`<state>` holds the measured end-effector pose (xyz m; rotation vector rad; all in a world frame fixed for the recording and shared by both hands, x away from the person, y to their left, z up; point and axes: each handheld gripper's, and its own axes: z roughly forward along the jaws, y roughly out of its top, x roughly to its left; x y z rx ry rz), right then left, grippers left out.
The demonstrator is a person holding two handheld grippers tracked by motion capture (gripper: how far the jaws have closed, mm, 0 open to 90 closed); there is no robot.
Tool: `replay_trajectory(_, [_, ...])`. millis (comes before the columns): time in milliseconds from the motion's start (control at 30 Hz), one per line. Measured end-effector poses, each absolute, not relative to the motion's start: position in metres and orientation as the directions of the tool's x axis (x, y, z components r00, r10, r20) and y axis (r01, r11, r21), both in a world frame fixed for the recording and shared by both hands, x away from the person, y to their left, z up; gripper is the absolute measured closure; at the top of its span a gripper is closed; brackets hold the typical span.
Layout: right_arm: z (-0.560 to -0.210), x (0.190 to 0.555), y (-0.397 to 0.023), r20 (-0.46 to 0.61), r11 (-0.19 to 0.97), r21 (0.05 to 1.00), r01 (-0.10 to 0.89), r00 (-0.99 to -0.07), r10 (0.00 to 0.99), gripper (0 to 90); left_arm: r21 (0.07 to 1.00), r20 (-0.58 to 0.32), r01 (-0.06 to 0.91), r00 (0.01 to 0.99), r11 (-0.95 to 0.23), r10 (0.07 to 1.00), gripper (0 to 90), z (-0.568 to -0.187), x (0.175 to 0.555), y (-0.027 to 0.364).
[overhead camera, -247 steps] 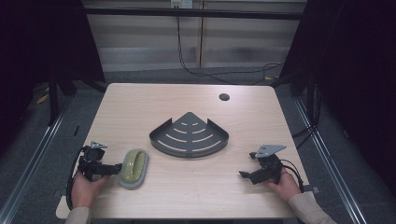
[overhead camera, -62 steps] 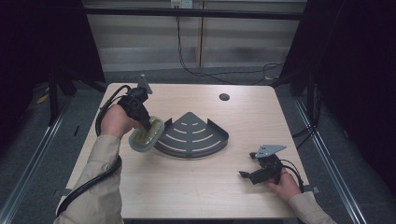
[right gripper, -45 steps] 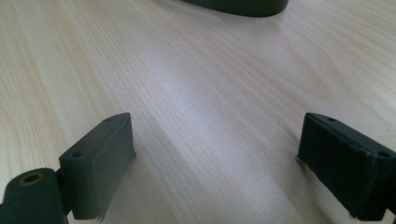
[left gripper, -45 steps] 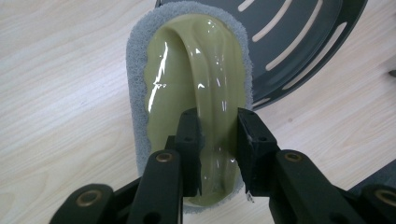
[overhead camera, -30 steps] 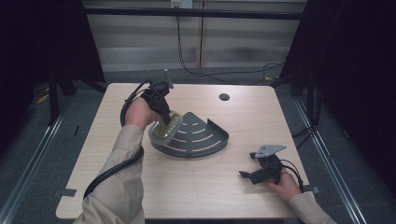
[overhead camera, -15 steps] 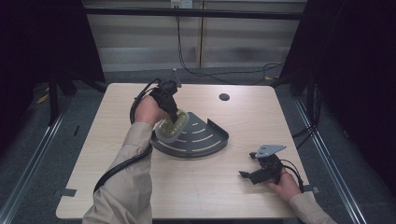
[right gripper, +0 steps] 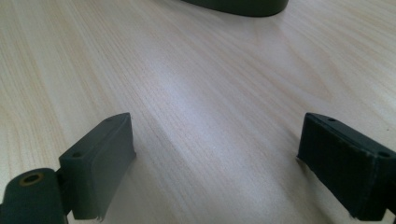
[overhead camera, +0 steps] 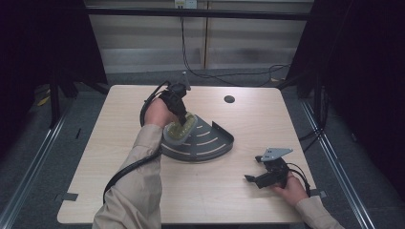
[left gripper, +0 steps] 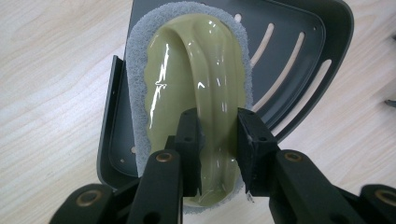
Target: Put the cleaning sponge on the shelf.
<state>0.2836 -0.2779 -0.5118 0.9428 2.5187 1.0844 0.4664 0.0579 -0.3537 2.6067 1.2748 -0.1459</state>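
Scrubber (left gripper: 196, 93) gripped in left claw (left gripper: 218, 140)

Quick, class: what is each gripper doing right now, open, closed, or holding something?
Left gripper: closed on the green scrubber's raised handle, over the dark slotted tray.
Right gripper: open, holding nothing, low over the table.

left tongs (left gripper: 218, 140): clamped, arm outstretched | right tongs (right gripper: 215, 163): gaping, low

The scrubber (left gripper: 194, 105) lies over the corner rack's (overhead camera: 210, 143) left wall, seemingly tilted.
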Motion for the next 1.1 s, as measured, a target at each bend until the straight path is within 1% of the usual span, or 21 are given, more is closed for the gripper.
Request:
replay_trajectory(533, [-0.512,0.284,-0.278,0.03,0.516,0.718,0.467,-0.762,0.647,10.1,0.174,-0.158,0.763,0.645,-0.622,0.747,72.0,-0.365,0.471,0.054])
replay_trajectory(700, [-0.512,0.284,-0.278,0.03,0.516,0.719,0.466,-0.762,0.646,10.0,0.171,-0.143,0.737,0.675,-0.653,0.724,72.0,-0.372,0.471,0.055])
replay_trajectory(1100, [-0.512,0.284,-0.278,0.033,0.514,0.719,0.468,-0.761,0.647,10.1,0.166,-0.124,0.707,0.706,-0.687,0.697,72.0,-0.389,0.472,0.059])
